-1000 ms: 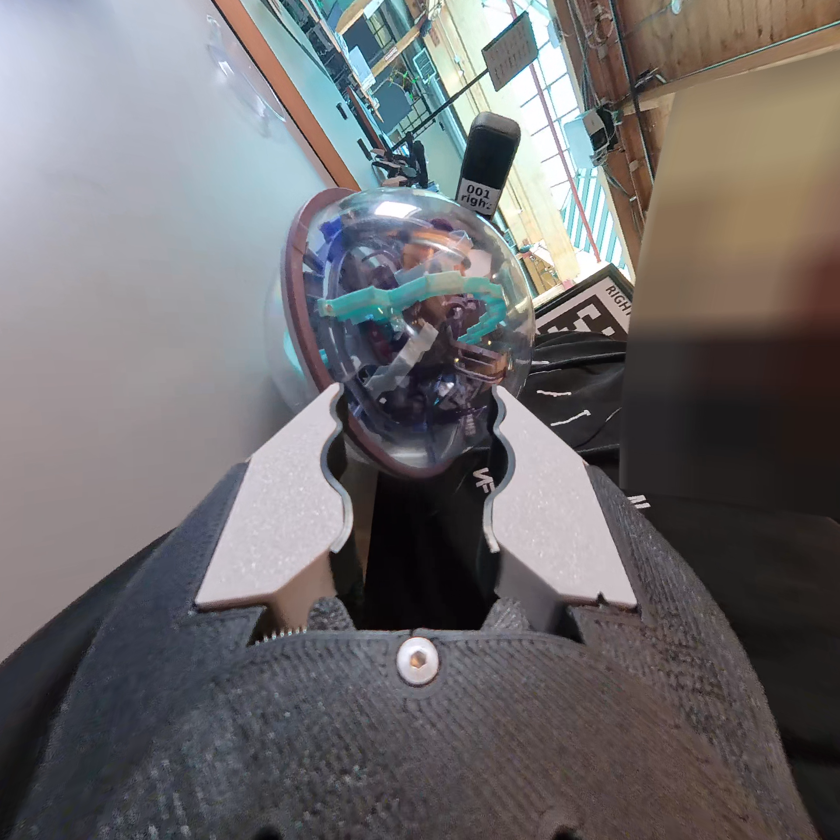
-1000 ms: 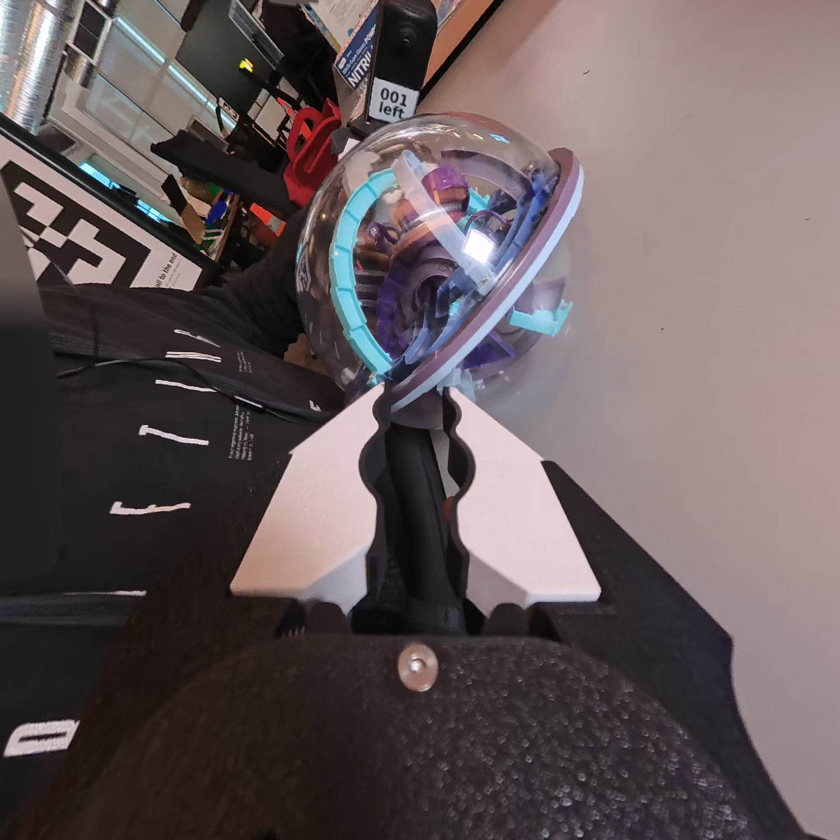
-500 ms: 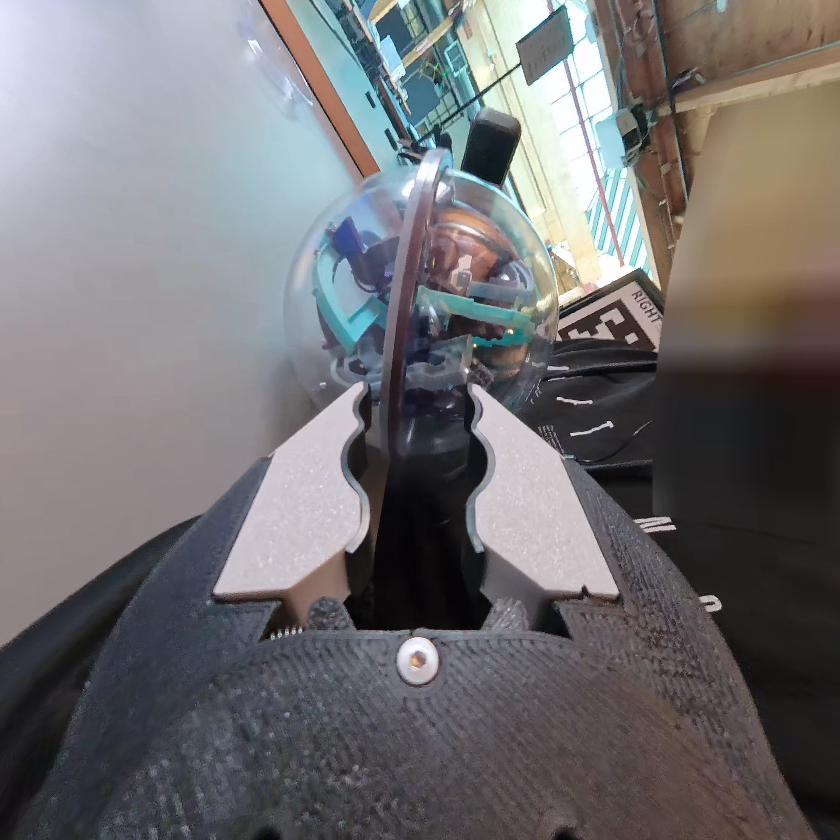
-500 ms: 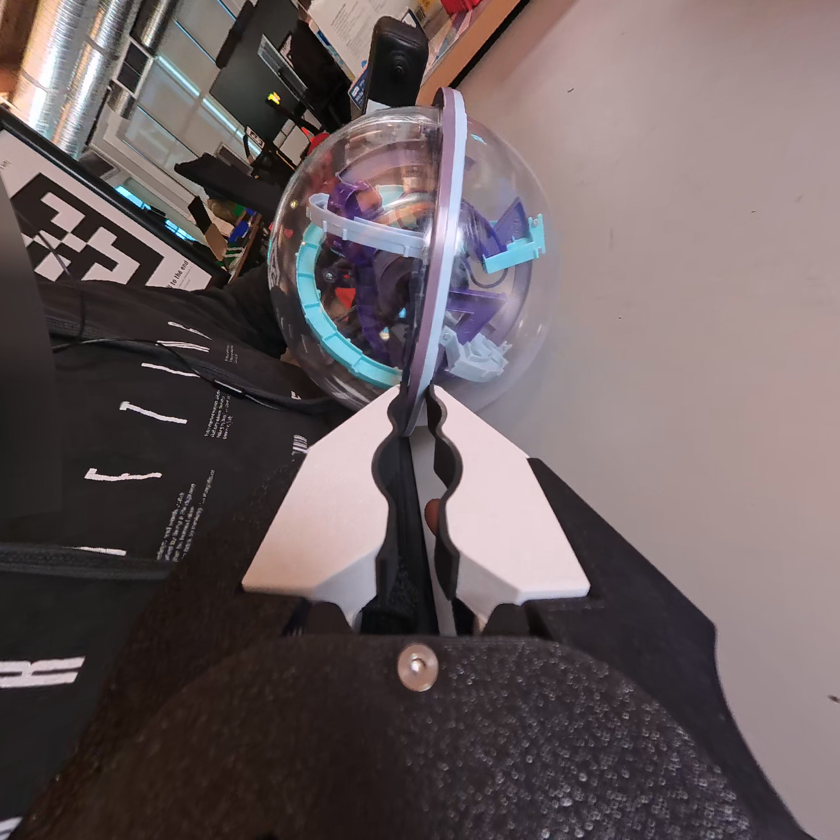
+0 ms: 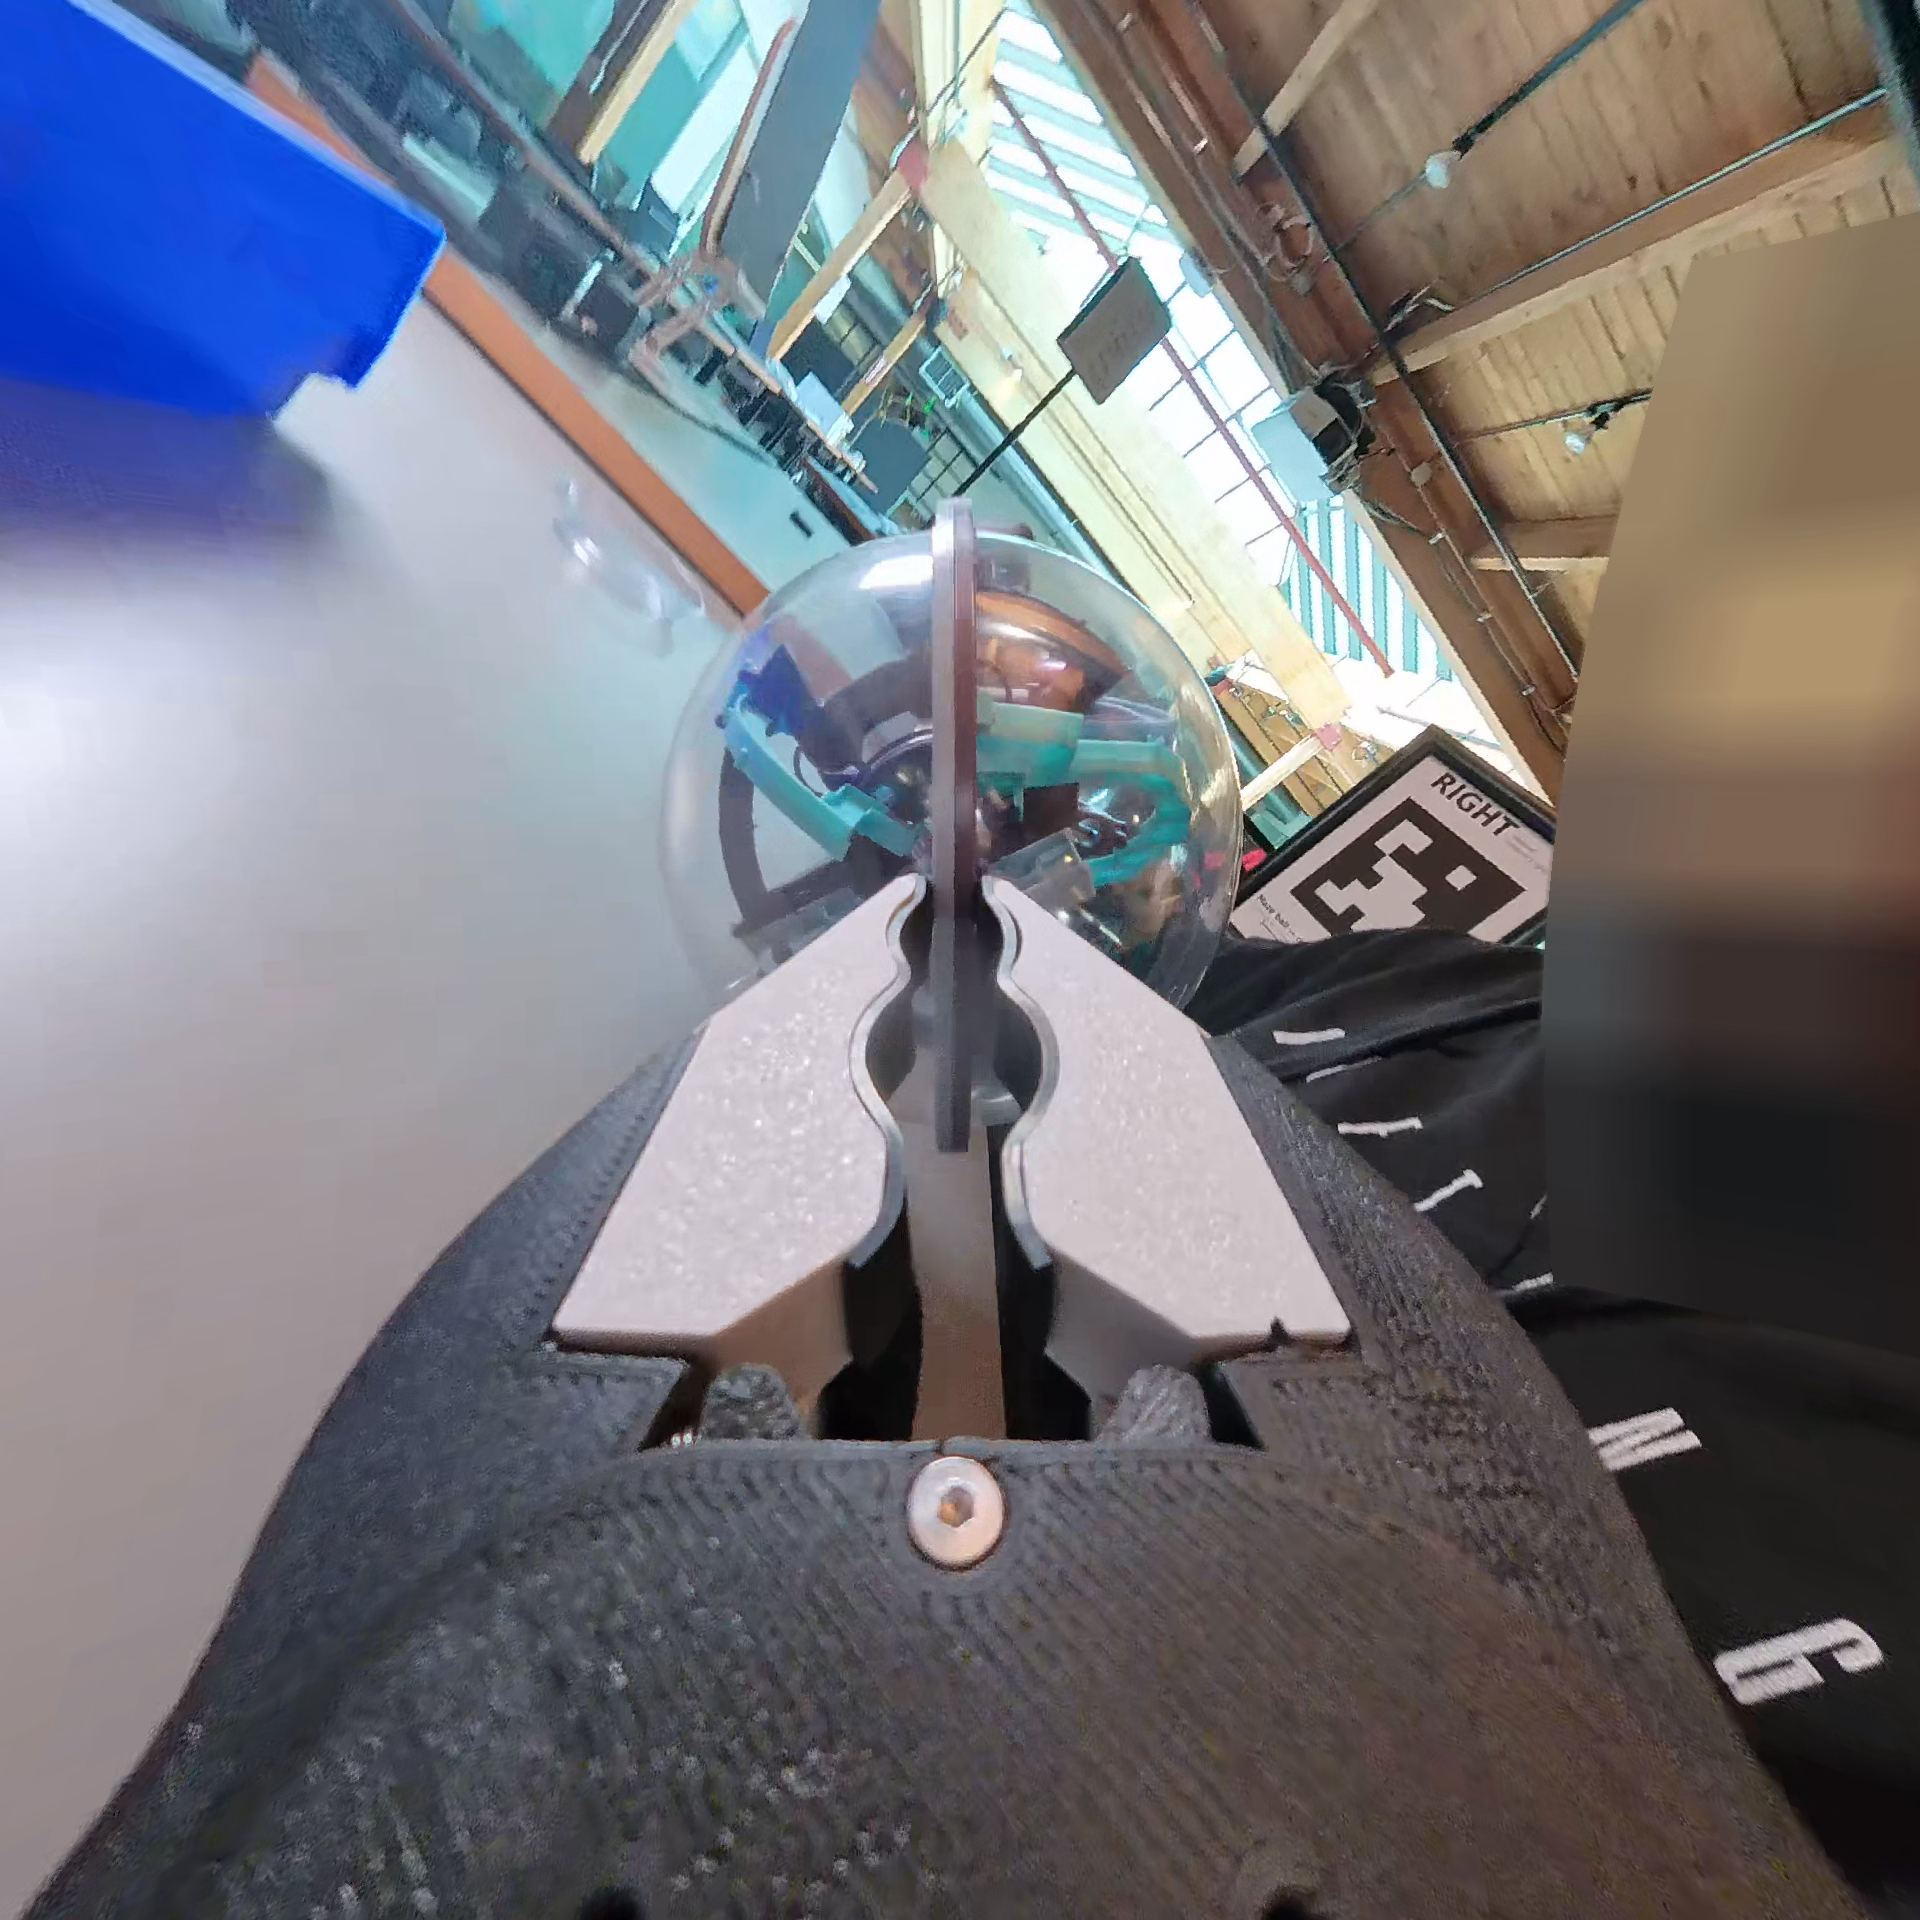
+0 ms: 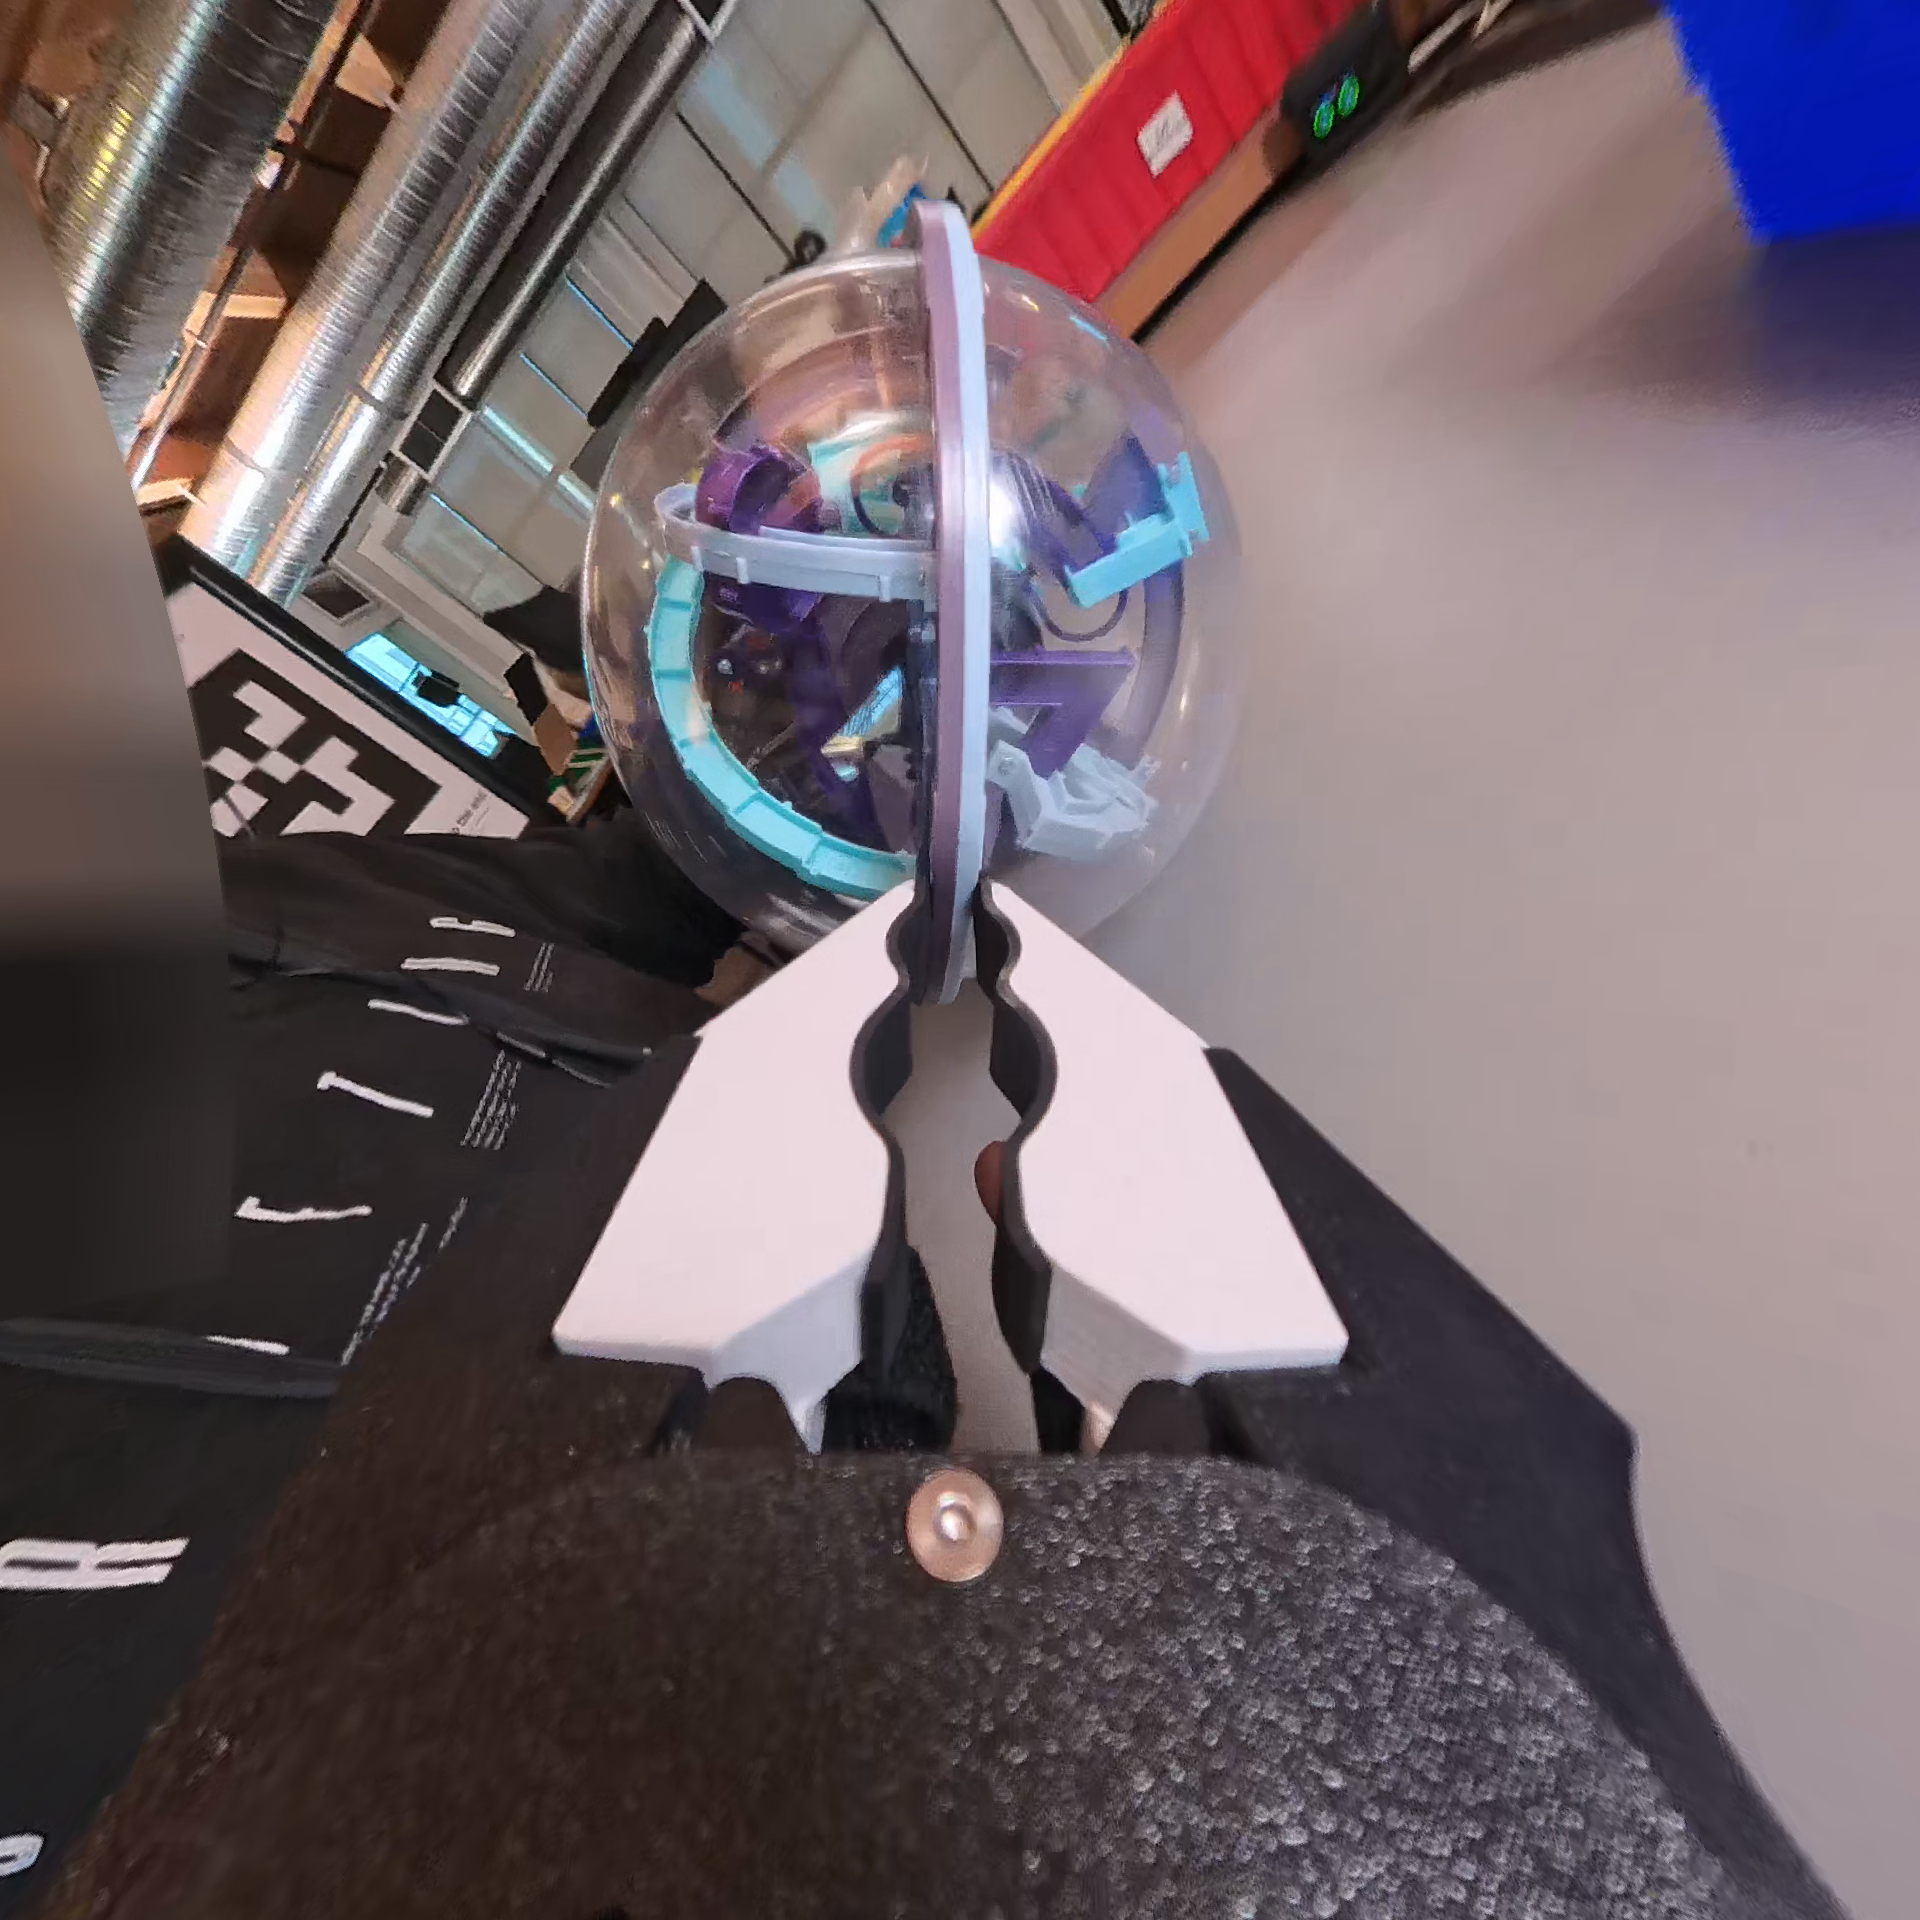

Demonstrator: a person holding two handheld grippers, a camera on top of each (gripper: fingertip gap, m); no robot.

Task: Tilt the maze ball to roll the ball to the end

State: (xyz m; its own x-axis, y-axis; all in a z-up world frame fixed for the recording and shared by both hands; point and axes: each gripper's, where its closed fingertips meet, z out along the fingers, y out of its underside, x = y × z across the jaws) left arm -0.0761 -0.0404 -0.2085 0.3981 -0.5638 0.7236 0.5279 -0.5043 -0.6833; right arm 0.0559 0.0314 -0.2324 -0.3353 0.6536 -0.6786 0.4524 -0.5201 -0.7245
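The maze ball [image 5: 1081, 769] is a clear sphere with teal, purple and grey tracks inside and a flat purple rim around its middle. My left gripper [image 5: 954, 914] is shut on that rim, which stands edge-on between the fingers. In the right wrist view the maze ball [image 6: 790, 644] shows the same way, and my right gripper [image 6: 943, 914] is shut on the rim from the opposite side. The ball is held in the air above the grey table [image 5: 312, 935]. I cannot make out the small ball inside.
A blue bin [image 5: 187, 229] stands on the table at the far side; it also shows in the right wrist view [image 6: 1829, 114]. A person in black clothing [image 6: 343, 1091] is close behind the ball. A black-and-white marker board [image 5: 1413, 873] is beside them.
The maze ball's rim has turned from slanted to edge-on upright in both views. Both grippers swung together, so the blue bin came into view and the opposite gripper's handle went out of sight.
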